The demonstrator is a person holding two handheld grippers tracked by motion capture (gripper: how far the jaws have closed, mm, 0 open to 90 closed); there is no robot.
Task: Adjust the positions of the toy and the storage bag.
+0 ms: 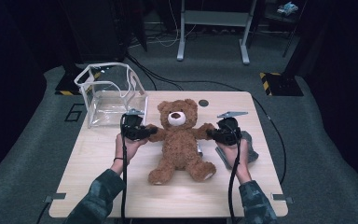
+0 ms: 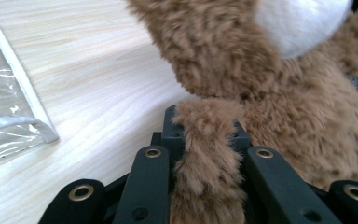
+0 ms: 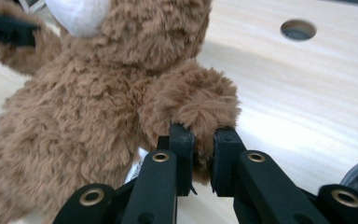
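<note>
Left tool [image 1: 145, 132]: jaws clamped on the teddy bear's arm; in the left gripper view [image 2: 208, 144] the brown plush arm fills the gap between the two black jaws.
Right tool [image 1: 211, 133]: jaws pinched tight on the bear's other paw; in the right gripper view [image 3: 200, 140] fur bulges over both jaw tips.
Left hand [image 1: 126, 147]: holds the left tool from 6 o'clock, camouflage sleeve behind it.
Right hand [image 1: 237, 156]: holds the right tool from 6 o'clock.
Teddy bear [image 1: 181, 140]: brown plush, white muzzle, on its back at the desk's centre, head toward 12 o'clock, feet toward 6 o'clock, arms spread to 9 and 3 o'clock into the tools; it lies between the two tools.
Desk [image 1: 98, 182]: pale wood, round hole near the far edge at 12 o'clock from the bear.
Clear box [image 1: 109, 93]: transparent, white-edged, open top, at 10 o'clock from the left tool, near the desk's far left corner.
Grey cloth [image 1: 249, 149]: at 4 o'clock from the right tool, just beside the right hand.
</note>
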